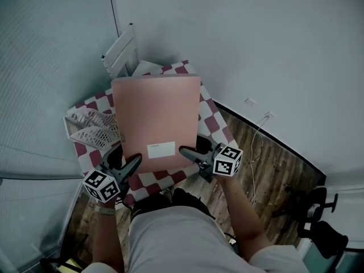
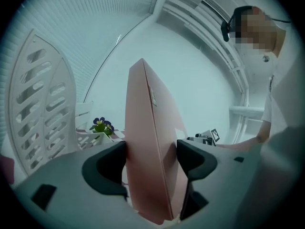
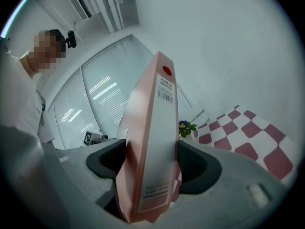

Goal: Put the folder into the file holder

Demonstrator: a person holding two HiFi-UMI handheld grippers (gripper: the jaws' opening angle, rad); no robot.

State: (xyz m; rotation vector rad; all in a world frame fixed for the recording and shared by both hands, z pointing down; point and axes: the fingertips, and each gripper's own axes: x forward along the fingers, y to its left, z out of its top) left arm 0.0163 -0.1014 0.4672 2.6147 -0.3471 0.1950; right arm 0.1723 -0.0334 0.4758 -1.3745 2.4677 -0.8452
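A pink folder (image 1: 156,118) with a white label is held flat above the red-and-white checked table (image 1: 213,121). My left gripper (image 1: 126,162) is shut on its near left corner and my right gripper (image 1: 190,152) on its near right corner. In the left gripper view the folder (image 2: 147,151) stands edge-on between the pads of the left gripper (image 2: 151,159). In the right gripper view its labelled spine (image 3: 155,142) sits clamped in the right gripper (image 3: 150,161). The white slotted file holder (image 1: 94,127) lies on the table's left side and rises close by at the left (image 2: 40,104).
A white rack (image 1: 122,50) leans at the table's far corner against the wall. A small potted flower (image 2: 101,125) stands on the table beyond the folder. To the right lie wooden floor, a cable and a black office chair (image 1: 318,220).
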